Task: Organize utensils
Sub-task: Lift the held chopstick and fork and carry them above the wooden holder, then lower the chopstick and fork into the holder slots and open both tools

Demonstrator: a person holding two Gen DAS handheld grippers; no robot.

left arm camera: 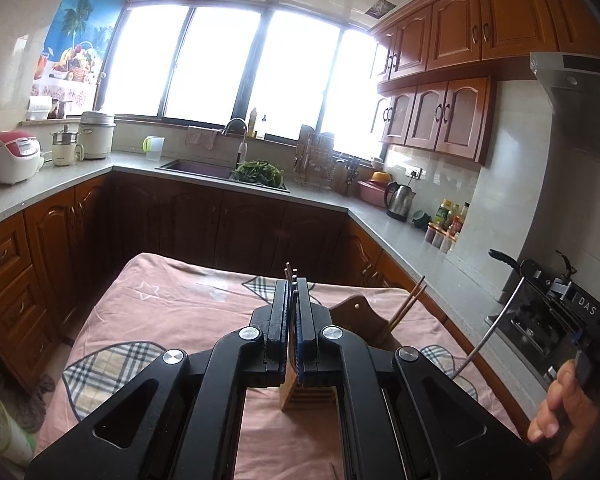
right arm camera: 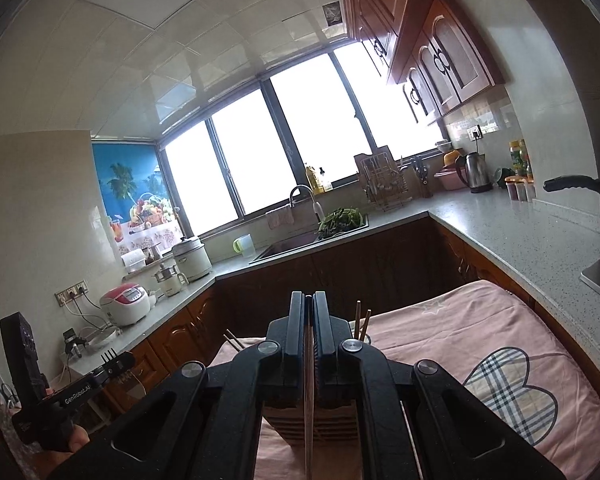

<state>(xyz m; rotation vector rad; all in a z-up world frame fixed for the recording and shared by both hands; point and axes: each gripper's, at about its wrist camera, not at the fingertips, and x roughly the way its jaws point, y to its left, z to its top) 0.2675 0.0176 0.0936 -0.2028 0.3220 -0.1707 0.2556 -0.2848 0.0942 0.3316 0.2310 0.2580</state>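
Note:
My left gripper (left arm camera: pixel 292 286) is shut on wooden chopsticks (left arm camera: pixel 289 271) whose tips stick out beyond its fingers, above a slatted wooden utensil holder (left arm camera: pixel 308 394) on the pink cloth (left arm camera: pixel 172 312). Two more chopsticks (left arm camera: pixel 408 306) stand in a wooden holder at the right. My right gripper (right arm camera: pixel 309 300) is shut on a thin metal utensil handle (right arm camera: pixel 309 400) that runs down between its fingers, above the slatted wooden holder (right arm camera: pixel 332 432). Chopsticks (right arm camera: pixel 360 322) stand upright just right of its fingers. The right gripper also shows at the right edge of the left wrist view, with the metal handle (left arm camera: pixel 496 320).
The pink cloth (right arm camera: pixel 460 332) with plaid hearts covers a table between brown lower cabinets (left arm camera: pixel 40 248). Grey counters carry a rice cooker (left arm camera: pixel 14 156), a kettle (left arm camera: pixel 400 200), a dish rack (left arm camera: pixel 316 160) and a sink (left arm camera: pixel 204 168) with greens. A stove lies at the right.

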